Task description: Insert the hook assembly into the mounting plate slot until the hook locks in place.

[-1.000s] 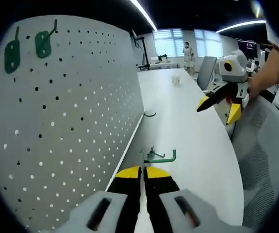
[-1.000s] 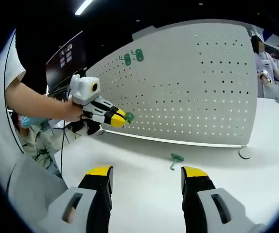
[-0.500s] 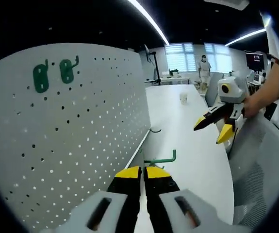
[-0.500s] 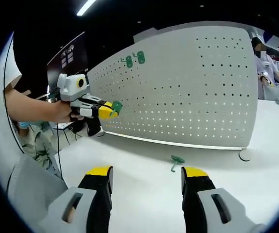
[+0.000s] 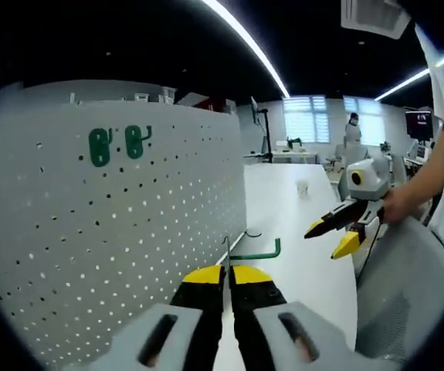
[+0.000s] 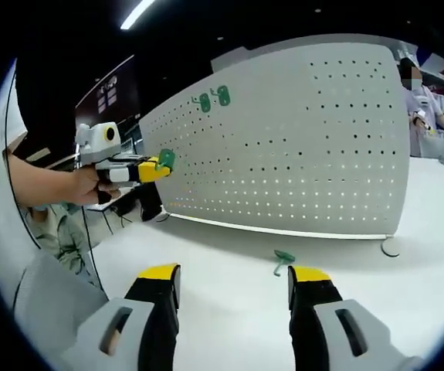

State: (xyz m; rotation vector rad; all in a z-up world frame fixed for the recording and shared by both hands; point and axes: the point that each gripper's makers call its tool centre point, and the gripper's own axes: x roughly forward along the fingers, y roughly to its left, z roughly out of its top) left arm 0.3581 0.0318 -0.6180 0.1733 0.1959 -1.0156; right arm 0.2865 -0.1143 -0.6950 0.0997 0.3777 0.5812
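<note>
While the left claw (image 5: 227,277) is pinched shut on a green hook (image 5: 254,253), its yellow tips meet right at the hook's flat plate and the hooked end sticks out to the right, up in the air in front of the white pegboard (image 5: 129,232). From the right gripper view you can see that same left claw (image 6: 157,166) held by a hand (image 6: 90,185), with the green piece poking out past the yellow tips, near the board's left end but not touching it as far as I can tell. Two more green hooks (image 5: 118,144) already hang side by side high up on the pegboard. The right claw (image 6: 233,282) is spread wide and holding nothing, hovering low over the white table (image 6: 222,309). Another green hook (image 6: 282,258) lies loose on the table between its two tips and a bit further out, near the foot of the board. A dark wire hook (image 6: 389,246) sits on the table by the board's right corner. Over in the left gripper view the right claw (image 5: 331,236) shows up off to the right, jaws apart.
</note>
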